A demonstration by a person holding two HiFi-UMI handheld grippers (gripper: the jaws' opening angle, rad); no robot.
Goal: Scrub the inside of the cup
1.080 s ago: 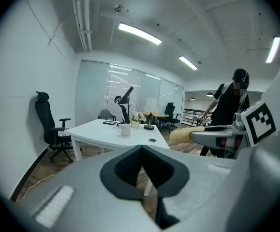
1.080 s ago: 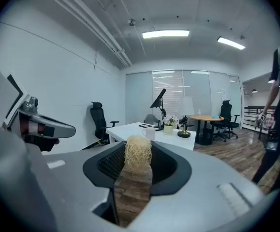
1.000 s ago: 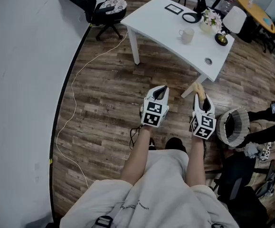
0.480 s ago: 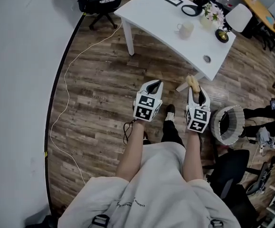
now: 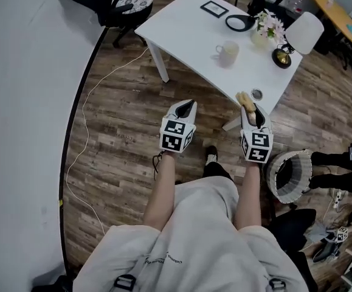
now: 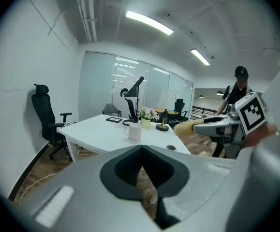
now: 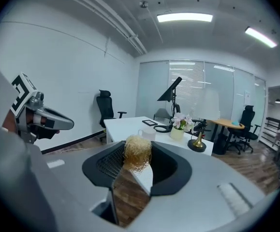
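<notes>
The right gripper view shows a straw-coloured scrubber [image 7: 137,153] pinched at the tips of the right tongs [image 5: 249,106], whose jaws have just been opening. In that view the scrubber half hides the cup [image 5: 227,51]. The left tongs [image 5: 186,106] are closed on nothing. Only the head view shows a wastebasket [image 5: 290,175] on the floor beside the person. The cup stands upright on the white tabletop [image 5: 182,23], mouth up, handle leftward, near a flower vase [image 5: 265,29].
</notes>
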